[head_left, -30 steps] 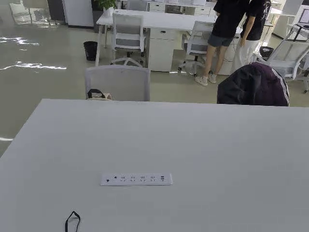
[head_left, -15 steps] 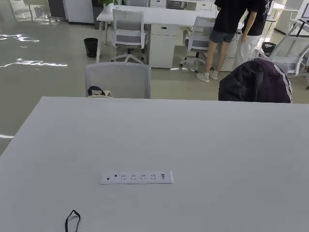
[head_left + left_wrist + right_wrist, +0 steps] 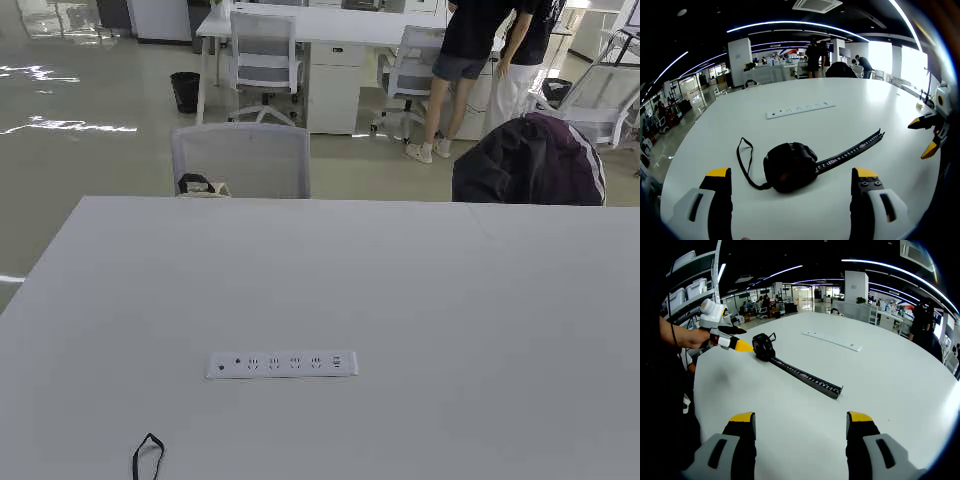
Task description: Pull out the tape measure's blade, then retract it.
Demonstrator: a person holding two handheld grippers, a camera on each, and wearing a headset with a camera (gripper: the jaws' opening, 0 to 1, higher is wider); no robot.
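Left tongs point(image 3: 791, 172) and right tongs point(image 3: 801, 416) both wide, empty; one tape measure point(image 3: 789, 166), blade point(image 3: 852, 149) out; one power strip point(image 3: 800, 109).

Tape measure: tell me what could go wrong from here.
1. The blade lies extended on the table, with the left gripper and the right gripper both open and off it. If its lock slips, it may whip back uncontrolled.
2. The case sits unheld ahead of the open left jaws. Pulling the blade alone could drag it.
3. The strap loop beside the case might snag a jaw.
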